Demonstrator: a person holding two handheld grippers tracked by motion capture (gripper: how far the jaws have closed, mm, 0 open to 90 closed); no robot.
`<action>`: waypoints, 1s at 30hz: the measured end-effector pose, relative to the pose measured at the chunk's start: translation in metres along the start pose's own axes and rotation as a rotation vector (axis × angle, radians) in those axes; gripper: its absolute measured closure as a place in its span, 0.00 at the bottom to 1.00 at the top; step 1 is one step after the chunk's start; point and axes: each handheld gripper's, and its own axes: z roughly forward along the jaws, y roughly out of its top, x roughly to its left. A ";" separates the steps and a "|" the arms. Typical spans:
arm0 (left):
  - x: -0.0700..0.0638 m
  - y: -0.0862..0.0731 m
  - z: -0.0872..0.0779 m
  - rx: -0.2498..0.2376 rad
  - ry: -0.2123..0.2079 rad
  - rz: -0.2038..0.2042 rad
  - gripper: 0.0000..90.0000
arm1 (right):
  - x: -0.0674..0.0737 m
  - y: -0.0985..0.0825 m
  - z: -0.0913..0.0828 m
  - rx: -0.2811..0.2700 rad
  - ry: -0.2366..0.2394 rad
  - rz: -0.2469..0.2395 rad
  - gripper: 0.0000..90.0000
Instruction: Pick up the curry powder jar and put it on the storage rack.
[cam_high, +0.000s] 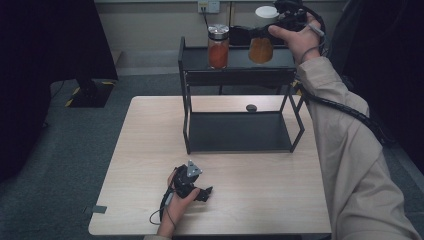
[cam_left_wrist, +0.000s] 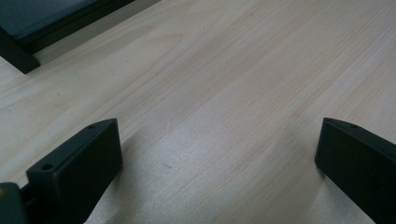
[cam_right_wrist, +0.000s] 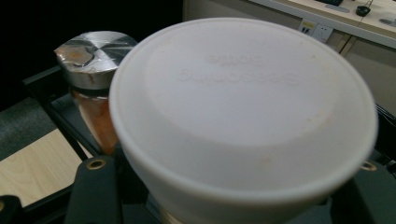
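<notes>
Grey carpet surrounds the pale wooden table (cam_high: 150, 150), where a black two-tier rack (cam_high: 237, 67) stands at the far edge. My right gripper (cam_high: 272, 27) is clenched around a white-lidded jar (cam_high: 261, 47) of orange stuff, holding it by the neck just over the rack's top shelf, beside the steel-lidded jar (cam_high: 218, 46) (same orange contents) standing there. I judge it's being shelved. My left gripper (cam_high: 192, 182) rests near the table's front edge, jaws spread, empty.

Setting: an office or lab room. Indicators are grey carpet (cam_high: 60, 150), a wall socket (cam_high: 208, 6) above the skirting, a light wooden table (cam_high: 150, 150) carrying a black metal rack (cam_high: 235, 75), and a stand base with hazard tape (cam_high: 92, 95).
</notes>
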 end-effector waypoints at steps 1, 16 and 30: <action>0.000 0.000 0.000 0.000 0.000 0.000 0.00 | 0.001 0.001 0.002 0.000 -0.006 -0.002 0.39; 0.000 0.000 0.000 0.001 -0.001 -0.001 0.00 | -0.004 -0.007 0.023 0.004 -0.038 0.044 0.39; 0.000 0.000 0.000 0.001 -0.001 -0.001 0.00 | -0.009 -0.023 0.029 -0.056 -0.024 0.104 0.38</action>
